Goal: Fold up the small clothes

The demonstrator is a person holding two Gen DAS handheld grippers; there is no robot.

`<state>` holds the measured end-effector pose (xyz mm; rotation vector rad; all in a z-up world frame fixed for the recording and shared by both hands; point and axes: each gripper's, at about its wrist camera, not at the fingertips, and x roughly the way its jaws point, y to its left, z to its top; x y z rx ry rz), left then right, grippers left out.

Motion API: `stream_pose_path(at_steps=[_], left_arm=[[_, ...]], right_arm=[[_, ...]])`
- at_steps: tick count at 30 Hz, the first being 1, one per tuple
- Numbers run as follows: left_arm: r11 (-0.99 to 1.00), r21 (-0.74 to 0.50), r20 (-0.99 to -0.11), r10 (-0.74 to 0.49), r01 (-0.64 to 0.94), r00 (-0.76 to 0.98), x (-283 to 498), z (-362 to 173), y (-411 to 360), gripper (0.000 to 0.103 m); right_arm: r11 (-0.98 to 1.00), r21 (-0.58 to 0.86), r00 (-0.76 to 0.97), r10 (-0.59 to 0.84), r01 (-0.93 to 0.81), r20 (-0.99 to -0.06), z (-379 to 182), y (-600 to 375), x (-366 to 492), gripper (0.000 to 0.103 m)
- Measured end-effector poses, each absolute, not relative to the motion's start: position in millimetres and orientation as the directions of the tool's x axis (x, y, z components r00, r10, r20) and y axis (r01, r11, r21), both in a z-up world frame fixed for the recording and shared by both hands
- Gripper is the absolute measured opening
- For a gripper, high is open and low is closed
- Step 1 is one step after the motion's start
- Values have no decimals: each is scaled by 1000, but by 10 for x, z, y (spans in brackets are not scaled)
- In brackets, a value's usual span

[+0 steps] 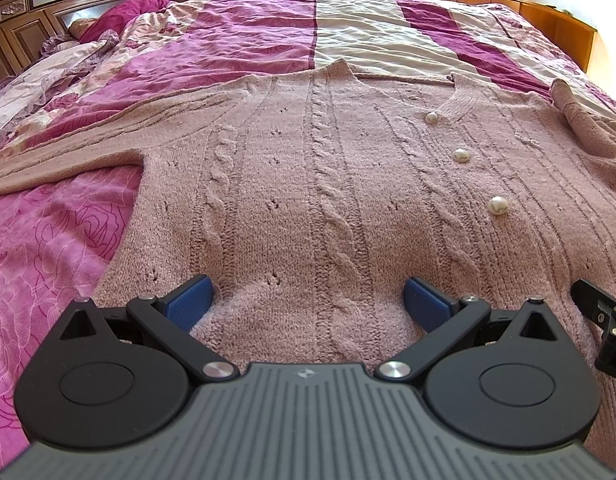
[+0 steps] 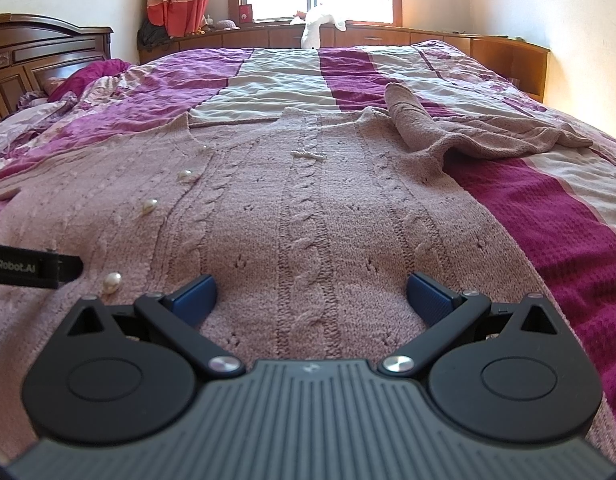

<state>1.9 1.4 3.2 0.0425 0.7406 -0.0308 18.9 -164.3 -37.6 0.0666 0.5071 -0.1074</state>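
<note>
Both tongs hang low over the near hem of a dusty-pink cable-knit cardigan (image 1: 308, 184), side by side. The left gripper (image 1: 308, 300) has its blue pads (image 1: 187, 304) spread wide, knit bulging between them but nothing pinched. The right gripper (image 2: 312, 300) stands just as wide apart, also holding nothing. The cardigan lies flat toward 12 o'clock on the magenta-and-cream bedspread (image 2: 568, 232), pearl buttons (image 1: 496, 205) running up its front. One sleeve (image 1: 59, 160) stretches toward 9 o'clock; the other sleeve (image 2: 468, 136) lies crumpled near 2 o'clock. A carved wooden headboard (image 2: 35, 60) stands at 10 o'clock.
</note>
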Motion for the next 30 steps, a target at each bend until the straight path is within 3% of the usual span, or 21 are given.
stream_pose_path(at_steps=[15,24,30], left_arm=[[998,41,-672,-3,41,741,17,8,-20,103],[999,31,-732,16,10,681,130,136,-27,103],[1000,25,-746,12,11,666,127,305,-56,103]], right_arm=[[991,16,866,-106,131,-488,-396,-1597,227,103],[992,65,842,-59,111,-537,-317,-1701,293,103],[976,179,847,-11,125,-531,-86,-2001,206,103]])
